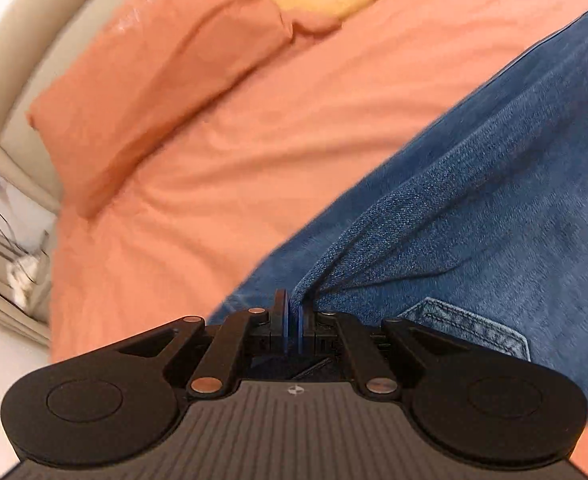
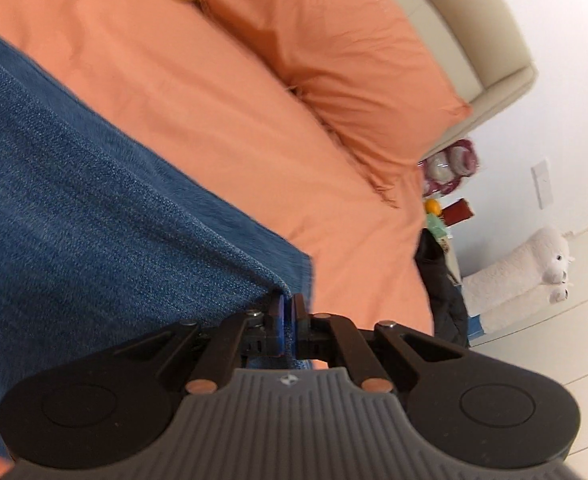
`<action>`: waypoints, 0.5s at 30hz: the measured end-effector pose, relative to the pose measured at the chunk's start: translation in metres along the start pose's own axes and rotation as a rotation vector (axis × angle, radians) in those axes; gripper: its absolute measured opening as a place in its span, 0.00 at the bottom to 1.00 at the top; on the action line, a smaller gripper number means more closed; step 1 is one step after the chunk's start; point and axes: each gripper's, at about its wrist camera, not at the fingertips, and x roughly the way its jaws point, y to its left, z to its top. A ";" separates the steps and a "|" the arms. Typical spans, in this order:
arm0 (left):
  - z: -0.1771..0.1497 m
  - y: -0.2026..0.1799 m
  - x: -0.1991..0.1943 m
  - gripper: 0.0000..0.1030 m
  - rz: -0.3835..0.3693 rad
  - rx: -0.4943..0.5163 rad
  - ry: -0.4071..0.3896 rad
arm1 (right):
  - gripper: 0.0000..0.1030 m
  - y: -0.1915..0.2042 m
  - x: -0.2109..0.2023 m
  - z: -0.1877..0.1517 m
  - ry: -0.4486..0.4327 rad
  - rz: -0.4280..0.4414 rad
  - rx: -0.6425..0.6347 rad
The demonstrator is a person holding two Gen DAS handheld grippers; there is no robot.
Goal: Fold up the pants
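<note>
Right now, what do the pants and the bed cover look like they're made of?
Pants: denim, apparently; blue twill weave with a stitched pocket, matte. Bed cover: likely smooth woven cotton; salmon, matte, softly creased. Both guessed by look alone.

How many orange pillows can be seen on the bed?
2. One orange fabric pillow lies at the left of the headboard in the left wrist view, the other at the right in the right wrist view. More may be hidden.

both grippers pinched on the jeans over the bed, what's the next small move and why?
Probably carry both corners together across the jeans to lay the fold. The left gripper is shut on denim near the back pocket, the right gripper on a corner, and the cloth hangs taut above the orange bedspread.
</note>
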 end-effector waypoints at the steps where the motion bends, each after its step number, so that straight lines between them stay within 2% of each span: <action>1: 0.000 -0.002 0.010 0.04 -0.010 0.004 0.015 | 0.00 0.006 0.010 0.003 0.011 0.003 -0.010; 4: -0.006 -0.005 0.024 0.04 -0.021 0.012 0.023 | 0.00 0.019 0.031 0.008 0.025 -0.003 -0.041; 6: -0.012 -0.001 0.020 0.04 -0.029 -0.014 0.000 | 0.00 0.020 0.034 0.009 0.013 -0.019 -0.047; 11: -0.028 0.011 -0.029 0.04 0.020 -0.075 -0.135 | 0.00 0.007 -0.008 -0.001 -0.072 -0.081 0.019; 13: -0.029 0.018 -0.042 0.04 0.039 -0.079 -0.146 | 0.00 -0.002 -0.019 0.003 -0.098 -0.110 0.054; 15: -0.023 0.027 -0.041 0.04 0.026 -0.094 -0.135 | 0.00 -0.008 -0.017 0.016 -0.101 -0.114 0.058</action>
